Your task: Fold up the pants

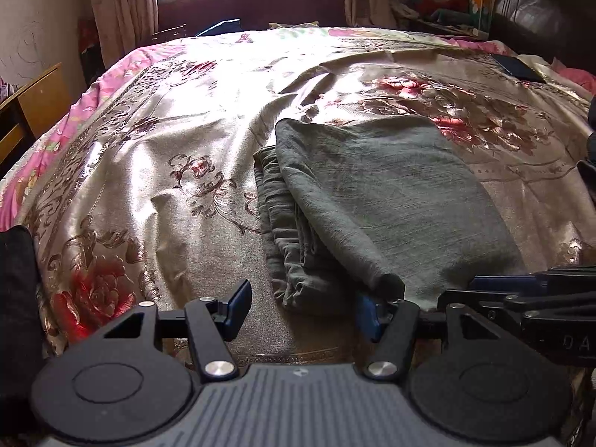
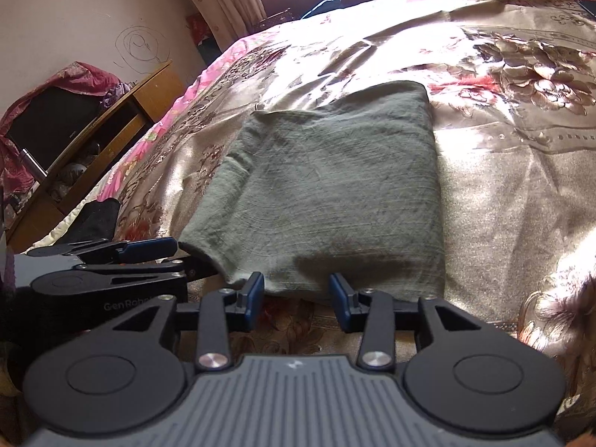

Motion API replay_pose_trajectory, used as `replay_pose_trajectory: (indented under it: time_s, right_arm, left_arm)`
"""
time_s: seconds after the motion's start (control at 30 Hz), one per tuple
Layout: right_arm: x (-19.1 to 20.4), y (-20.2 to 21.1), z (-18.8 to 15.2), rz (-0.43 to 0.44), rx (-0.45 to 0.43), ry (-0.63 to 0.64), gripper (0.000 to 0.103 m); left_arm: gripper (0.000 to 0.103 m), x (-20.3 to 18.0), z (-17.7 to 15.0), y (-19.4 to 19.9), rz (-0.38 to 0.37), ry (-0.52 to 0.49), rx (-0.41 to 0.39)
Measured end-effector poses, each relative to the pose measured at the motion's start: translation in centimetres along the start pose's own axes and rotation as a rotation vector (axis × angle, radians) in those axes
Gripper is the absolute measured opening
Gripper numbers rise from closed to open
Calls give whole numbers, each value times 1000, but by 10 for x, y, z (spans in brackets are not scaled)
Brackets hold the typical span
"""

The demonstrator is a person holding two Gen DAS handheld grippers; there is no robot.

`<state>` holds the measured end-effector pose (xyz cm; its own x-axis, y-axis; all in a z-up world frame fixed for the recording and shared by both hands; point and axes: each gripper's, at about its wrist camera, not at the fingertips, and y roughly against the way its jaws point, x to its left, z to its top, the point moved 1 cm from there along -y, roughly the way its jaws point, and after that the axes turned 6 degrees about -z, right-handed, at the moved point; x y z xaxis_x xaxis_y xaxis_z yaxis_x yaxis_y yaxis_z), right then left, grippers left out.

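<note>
Tilting down at folded pants (image 2: 327, 190), left hand-held gripper (image 1: 301, 307) spread wide, right hand-held gripper (image 2: 297, 298) parted, both empty

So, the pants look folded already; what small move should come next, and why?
Probably draw both tongs back off the bed. The grey-green pants lie as a folded stack on the floral bedspread, and the right tongs and left tongs stand open at its near edge, gripping nothing.
</note>
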<state>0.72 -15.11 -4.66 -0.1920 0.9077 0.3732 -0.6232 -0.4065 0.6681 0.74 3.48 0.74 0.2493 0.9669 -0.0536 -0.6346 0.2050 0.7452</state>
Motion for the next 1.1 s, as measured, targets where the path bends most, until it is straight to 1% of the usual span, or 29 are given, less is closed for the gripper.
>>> replay_pose_trajectory:
  time_s: [0.1, 0.17, 0.27, 0.33, 0.37, 0.5, 0.63, 0.7, 0.77, 0.83, 0.87, 0.9, 0.93, 1.0, 1.1]
  right_arm:
    - [1, 4, 1, 3, -22, 0, 41]
    - [-2, 11, 4, 7, -63, -14, 41]
    - [-6, 18, 8, 18, -102, -31, 43]
    - [-10, 16, 9, -3, -101, -48, 44]
    - [-11, 14, 10, -4, -93, -55, 45]
    - [-15, 8, 10, 2, -68, -71, 45]
    - [-10, 8, 8, 4, -70, -49, 45]
    - [-2, 10, 6, 25, -80, -17, 45]
    - [11, 12, 4, 51, -91, 35, 45]
    - [25, 9, 2, 79, -84, 79, 45]
    - [33, 5, 1, 91, -75, 104, 45]
    - [40, 0, 1, 93, -65, 134, 45]
    - [48, -6, 1, 85, -55, 163, 45]
    - [59, -15, 0, 69, -50, 213, 45]
    - [64, -29, 2, 20, -59, 244, 45]
  left_arm:
    - [72, 0, 1, -1, -4, 8, 2]
    - [72, 1, 1, 1, -8, 18, -11]
    - [72, 6, 0, 10, -28, 47, -69]
    - [73, 12, 0, 18, -40, 81, -117]
    - [75, 15, 0, 20, -43, 97, -128]
    - [77, 20, 1, 18, -46, 125, -115]
    - [77, 17, 0, 26, -64, 106, -162]
    - [79, 19, 0, 33, -69, 121, -195]
    - [81, 27, 1, 37, -85, 162, -216]
    - [83, 34, 5, 34, -115, 193, -203]
    - [83, 38, 9, 28, -138, 196, -184]
    - [83, 39, 13, 23, -142, 182, -167]
    - [83, 38, 19, 14, -128, 153, -146]
    - [83, 37, 30, -1, -113, 109, -129]
    - [83, 35, 49, -29, -132, 64, -106]
